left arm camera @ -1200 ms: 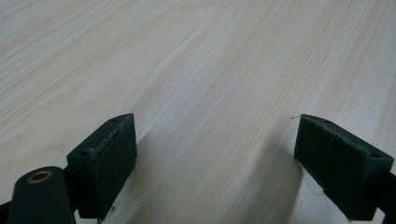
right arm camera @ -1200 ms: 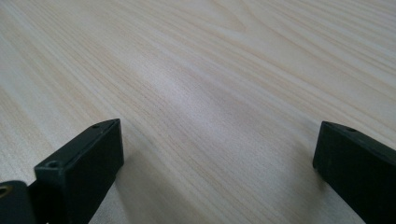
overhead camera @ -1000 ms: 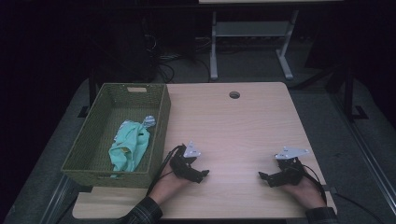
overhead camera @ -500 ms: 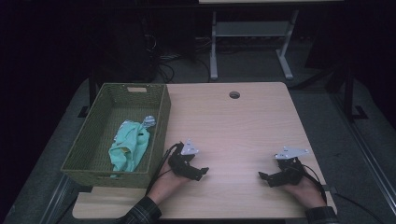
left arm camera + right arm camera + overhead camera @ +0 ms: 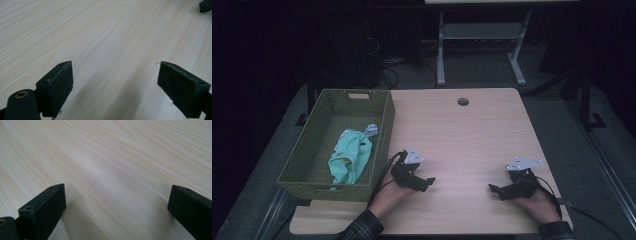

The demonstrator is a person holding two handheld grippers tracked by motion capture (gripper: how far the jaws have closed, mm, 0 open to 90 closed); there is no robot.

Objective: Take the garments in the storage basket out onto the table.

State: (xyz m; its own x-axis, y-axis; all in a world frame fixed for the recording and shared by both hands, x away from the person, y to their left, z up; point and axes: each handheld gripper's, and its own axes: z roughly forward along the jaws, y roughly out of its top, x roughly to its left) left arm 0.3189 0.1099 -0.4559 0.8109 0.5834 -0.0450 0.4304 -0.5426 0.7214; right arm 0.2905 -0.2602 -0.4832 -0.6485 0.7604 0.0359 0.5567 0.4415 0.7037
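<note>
My left tongs [image 5: 428,181] rest near the counter's [image 5: 472,135] front edge, jaws wide and holding nothing; my right tongs [image 5: 495,190] lie toward the front right corner, equally wide. My left tongs' view catches the other tongs' tip at its top right. From above, the green basket [image 5: 383,132] at the counter's left edge holds a mint cloth [image 5: 349,159].

Crumpled mint-green cloth [image 5: 349,159] inside green woven basket [image 5: 312,150].

Dim room, lit tabletop [image 5: 462,135], soft shadows (perhaps slight blur)
</note>
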